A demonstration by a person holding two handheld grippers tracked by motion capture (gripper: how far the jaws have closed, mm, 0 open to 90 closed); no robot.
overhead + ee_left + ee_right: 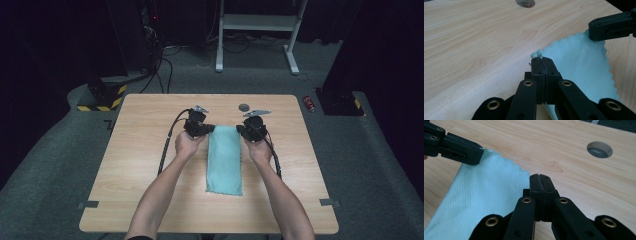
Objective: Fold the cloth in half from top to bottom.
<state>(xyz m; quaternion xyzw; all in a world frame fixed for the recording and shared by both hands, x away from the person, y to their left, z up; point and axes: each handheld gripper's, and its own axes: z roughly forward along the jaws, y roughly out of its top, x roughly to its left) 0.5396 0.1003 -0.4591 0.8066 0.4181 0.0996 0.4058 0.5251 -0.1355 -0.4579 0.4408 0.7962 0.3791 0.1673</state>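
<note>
Wooden desk under a folded mint cloth, left gripper and right gripper fingers pinched on its far corners — lift both level, fold evenly

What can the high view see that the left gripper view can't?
The high view alone takes in the person's forearms, the whole folded cloth, the grey floor and a red can on it. The left gripper view alone shows up close a tuft of cloth corner pinched between the left gripper jaws. Both show the wooden table, its round hole and the right gripper.
</note>
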